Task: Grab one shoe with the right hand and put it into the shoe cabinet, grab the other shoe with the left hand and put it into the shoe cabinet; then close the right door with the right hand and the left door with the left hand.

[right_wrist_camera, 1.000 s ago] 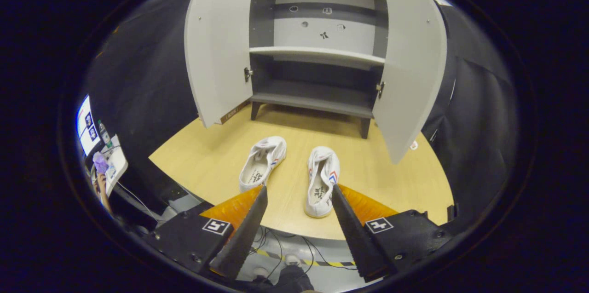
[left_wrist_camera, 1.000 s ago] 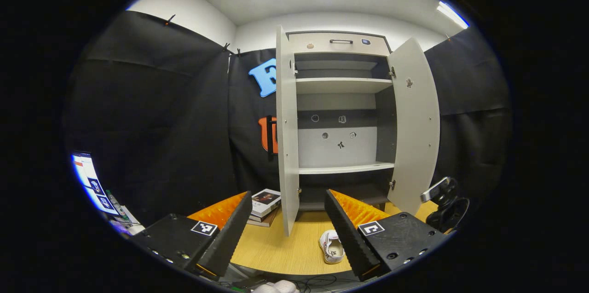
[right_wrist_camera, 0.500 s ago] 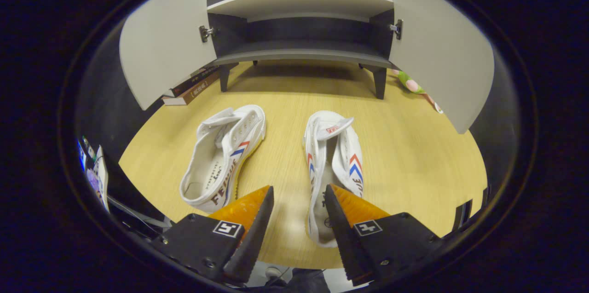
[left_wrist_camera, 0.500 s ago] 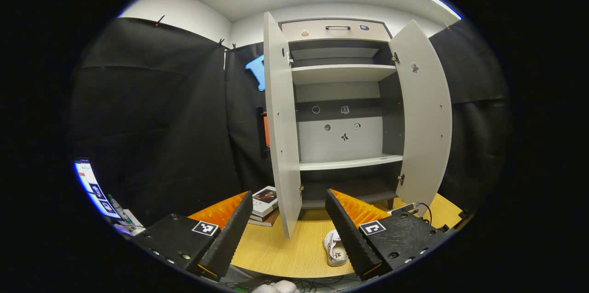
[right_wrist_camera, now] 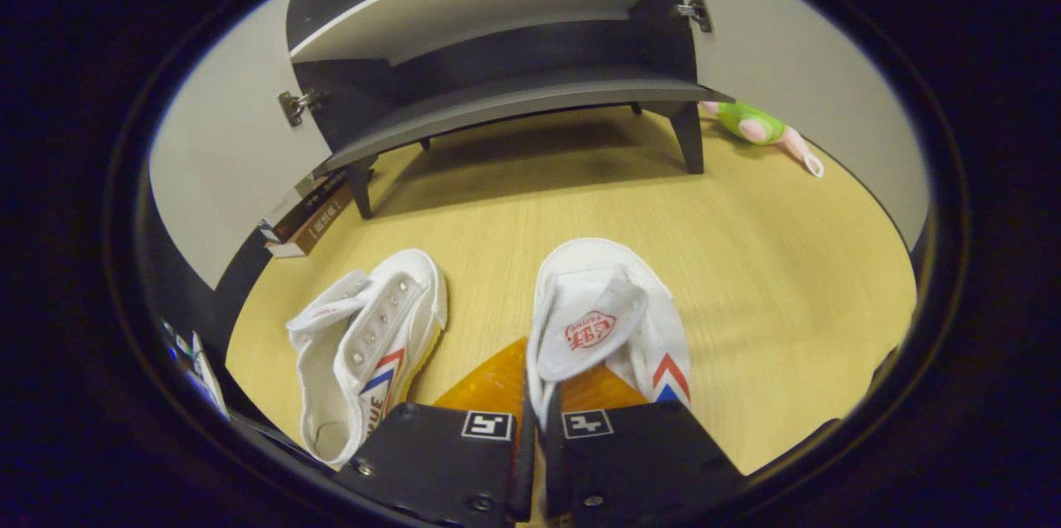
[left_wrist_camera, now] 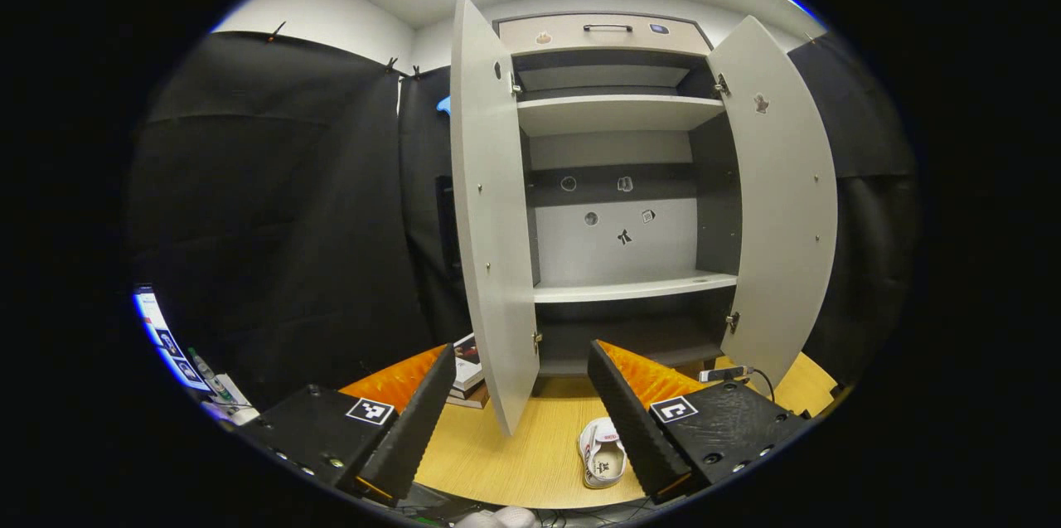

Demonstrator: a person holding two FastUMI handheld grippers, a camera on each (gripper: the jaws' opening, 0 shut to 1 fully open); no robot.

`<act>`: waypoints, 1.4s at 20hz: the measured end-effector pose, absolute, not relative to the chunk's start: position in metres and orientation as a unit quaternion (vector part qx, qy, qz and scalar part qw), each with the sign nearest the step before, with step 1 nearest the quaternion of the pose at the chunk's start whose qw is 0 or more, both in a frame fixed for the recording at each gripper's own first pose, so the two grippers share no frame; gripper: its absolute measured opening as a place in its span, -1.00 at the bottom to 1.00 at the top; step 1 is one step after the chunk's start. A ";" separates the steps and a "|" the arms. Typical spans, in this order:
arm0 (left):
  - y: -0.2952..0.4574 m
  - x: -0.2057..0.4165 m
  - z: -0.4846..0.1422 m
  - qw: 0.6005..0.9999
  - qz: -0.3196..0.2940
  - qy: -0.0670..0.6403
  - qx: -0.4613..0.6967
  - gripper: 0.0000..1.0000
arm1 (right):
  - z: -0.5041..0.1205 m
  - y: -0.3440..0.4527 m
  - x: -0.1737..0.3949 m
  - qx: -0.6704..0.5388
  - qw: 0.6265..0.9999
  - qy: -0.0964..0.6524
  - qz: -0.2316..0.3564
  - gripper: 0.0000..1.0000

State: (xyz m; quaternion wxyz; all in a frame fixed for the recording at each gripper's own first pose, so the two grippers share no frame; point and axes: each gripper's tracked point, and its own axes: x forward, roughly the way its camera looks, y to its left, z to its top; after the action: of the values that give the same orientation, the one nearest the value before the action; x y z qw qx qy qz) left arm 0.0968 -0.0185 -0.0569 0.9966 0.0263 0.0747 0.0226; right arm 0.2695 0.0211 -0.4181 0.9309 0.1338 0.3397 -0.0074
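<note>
Pinching right shoe's side wall with right tongs (right_wrist_camera: 537,395), fingers together on it, still flat on the worktop (right_wrist_camera: 746,279).

Right shoe (right_wrist_camera: 609,321) runs straight ahead of the right tongs, heel nearest, toe toward the shoe cabinet (right_wrist_camera: 497,101); long axis lines up with the low open bay, so my read is lift and push forward. Other shoe (right_wrist_camera: 365,350) lies just left of the right tongs, toe angled forward. Left tongs (left_wrist_camera: 518,404) held apart, empty, high and well back; a shoe (left_wrist_camera: 601,455) sits below, by the right finger. Both doors open.
</note>
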 end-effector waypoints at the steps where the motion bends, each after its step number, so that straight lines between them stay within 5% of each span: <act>1: -0.020 0.100 -0.057 0.997 0.023 0.073 0.026 0.92 | -0.417 0.021 0.268 0.135 0.929 0.345 0.000 -0.87; 8: -0.032 0.113 -0.057 0.997 0.013 0.069 0.018 0.92 | -0.355 0.008 0.256 0.107 0.942 0.316 0.031 -0.89; 16: -0.046 0.108 -0.070 0.997 0.000 0.072 0.003 0.92 | -0.177 0.009 0.271 0.042 0.976 0.205 0.064 -0.89; 21: -0.047 0.102 -0.074 0.998 0.008 0.067 -0.001 0.92 | -0.055 0.006 0.310 0.031 0.989 0.128 0.069 -0.89; 28: -0.043 0.098 -0.074 0.997 0.036 0.067 -0.003 0.92 | 0.030 -0.005 0.423 0.011 0.995 0.085 0.041 -0.89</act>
State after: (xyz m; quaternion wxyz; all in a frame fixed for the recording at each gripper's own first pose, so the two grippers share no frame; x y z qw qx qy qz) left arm 0.0983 -0.0432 -0.0744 0.9971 -0.0034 0.0666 0.0359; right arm 0.4234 -0.0045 0.0297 0.9954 0.0108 0.0854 0.0413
